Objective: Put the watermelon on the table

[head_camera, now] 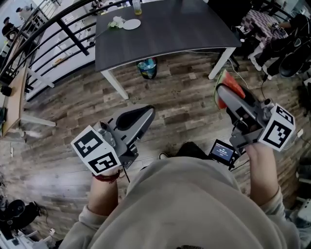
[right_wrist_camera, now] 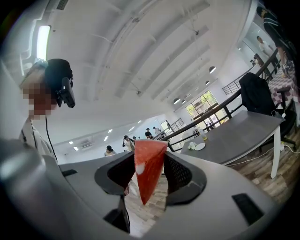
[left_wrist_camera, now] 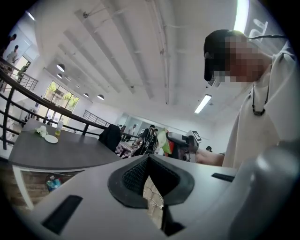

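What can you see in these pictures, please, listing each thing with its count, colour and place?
watermelon slice: one, red with green rind, between the right gripper's jaws
table: one, dark grey top, white legs, ahead of the person
plate: one, white, on the table's far left part
bottle: one, yellowish, at the table's far edge near the plate
bin: one, blue-green, under the table
floor: brown wood planks
left gripper: one, grey, shut, empty
right gripper: one, grey, shut on the watermelon slice
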Tool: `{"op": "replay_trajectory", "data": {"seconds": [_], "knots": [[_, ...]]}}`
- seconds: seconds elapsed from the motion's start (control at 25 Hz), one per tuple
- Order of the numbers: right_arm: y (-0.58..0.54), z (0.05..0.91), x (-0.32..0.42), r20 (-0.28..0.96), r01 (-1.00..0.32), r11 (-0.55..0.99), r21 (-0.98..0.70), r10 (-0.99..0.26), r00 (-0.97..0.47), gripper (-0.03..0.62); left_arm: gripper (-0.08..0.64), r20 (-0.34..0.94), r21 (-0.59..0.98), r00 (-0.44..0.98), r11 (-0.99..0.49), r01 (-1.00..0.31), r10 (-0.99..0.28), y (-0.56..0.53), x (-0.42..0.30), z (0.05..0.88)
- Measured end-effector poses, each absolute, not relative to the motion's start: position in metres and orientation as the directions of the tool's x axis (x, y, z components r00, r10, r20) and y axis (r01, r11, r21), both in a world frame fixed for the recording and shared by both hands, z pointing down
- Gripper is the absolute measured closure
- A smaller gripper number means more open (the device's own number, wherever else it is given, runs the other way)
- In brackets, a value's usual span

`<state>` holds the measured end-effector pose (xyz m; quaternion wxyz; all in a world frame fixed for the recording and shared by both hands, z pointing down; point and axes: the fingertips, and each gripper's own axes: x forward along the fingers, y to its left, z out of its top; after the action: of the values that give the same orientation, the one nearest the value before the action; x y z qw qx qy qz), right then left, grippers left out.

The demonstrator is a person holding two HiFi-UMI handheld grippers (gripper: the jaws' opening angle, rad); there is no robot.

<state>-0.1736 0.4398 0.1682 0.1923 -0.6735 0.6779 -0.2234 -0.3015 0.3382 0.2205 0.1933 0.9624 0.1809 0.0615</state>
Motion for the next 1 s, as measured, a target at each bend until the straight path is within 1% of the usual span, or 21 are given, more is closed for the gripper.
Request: {"op": "replay_trajectory", "data": {"seconds": [0.08,0.36,0.48,0.56,0.64,0.76,0.8,0.88,1.0], "knots": [[0.425,0.169,-0.17,0.043,-0.825,0.007,-0.565,-0.998,-0.038,0.396,0.554,0.048,0.387,0.931,-0.866,0.316,0.361,0.329,-0.301,0.221],[0.355,0.184,-0.157,0.051,-0.816,0.095,-0.57,-0.987,-0.151,0.396,0.554,0.038,0.382,0.967,-0.897,0.221,0.254,0.285,-0.306,0.227],[0.319,0.19,-0.141,0.052,-0.798,0.135,-0.587,-0.978,-0.204,0.396,0.554,0.048,0.387,0.982,-0.909,0.152,0.184,0.261,-0.293,0.229],[0.295,0.191,-0.12,0.05,-0.781,0.165,-0.603,-0.969,-0.243,0.396,0.554,0.06,0.388,0.988,-0.915,0.111,0.145,0.241,-0.272,0.229],[0.274,0.19,-0.099,0.052,-0.771,0.185,-0.609,-0.961,-0.272,0.396,0.554,0.044,0.375,0.986,-0.917,0.133,0.161,0.23,-0.251,0.219],[0.264,0.189,-0.091,0.058,-0.764,0.195,-0.615,-0.955,-0.29,0.396,0.554,-0.054,0.37,0.971,-0.899,0.236,0.233,0.24,-0.243,0.192],[0.264,0.19,-0.09,0.058,-0.764,0.195,-0.615,-0.955,-0.291,0.396,0.554,-0.061,0.368,0.971,-0.9,0.236,0.23,0.24,-0.242,0.191],[0.265,0.193,-0.083,0.052,-0.765,0.2,-0.613,-0.955,-0.291,0.396,0.554,-0.031,0.37,0.982,-0.911,0.183,0.184,0.234,-0.232,0.199],[0.261,0.2,-0.044,0.05,-0.765,0.203,-0.611,-0.954,-0.294,0.396,0.554,-0.006,0.374,0.993,-0.921,0.112,0.119,0.22,-0.188,0.201]]}}
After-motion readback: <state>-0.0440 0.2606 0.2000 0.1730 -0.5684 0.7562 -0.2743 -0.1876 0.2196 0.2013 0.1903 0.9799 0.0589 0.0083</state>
